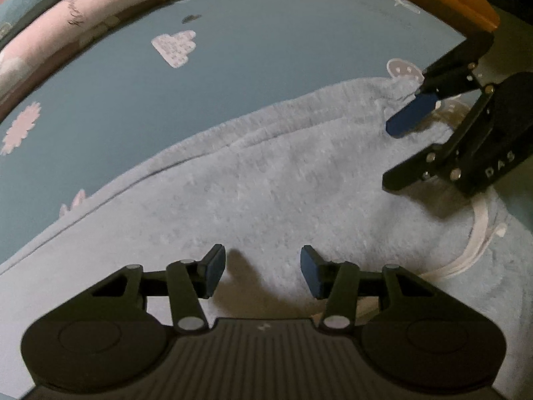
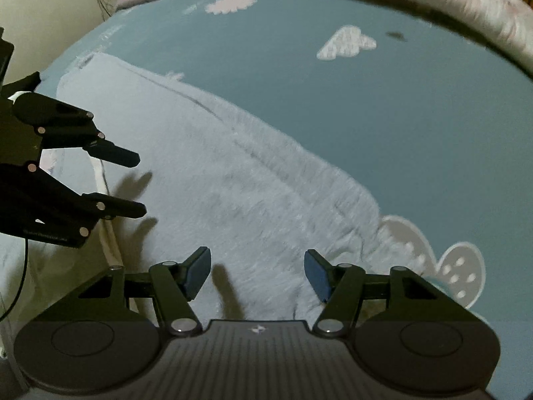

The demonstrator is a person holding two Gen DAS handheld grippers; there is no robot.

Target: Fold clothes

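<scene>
garment: fuzzy pale-blue fleece piece [image 1: 266, 180] lies flat on the blue patterned bedsheet [image 1: 233, 66], white drawstring [image 1: 479, 233] at one end
left gripper [image 1: 263, 273]: jaws partly apart, nothing between them, hovering over the fleece
right gripper [image 2: 258, 271]: same deal, empty
step: looks like lining up for a fold
next: probably each needs an edge pinched

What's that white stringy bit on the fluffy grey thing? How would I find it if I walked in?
Start with the blue bedsheet printed with pale clouds and flowers. On it lies a fuzzy light-grey garment, spread flat. Near the edge of the garment closest to the two grippers lies the white cord: thin, smooth and curved, the only bright white thing on the fleece.
</scene>
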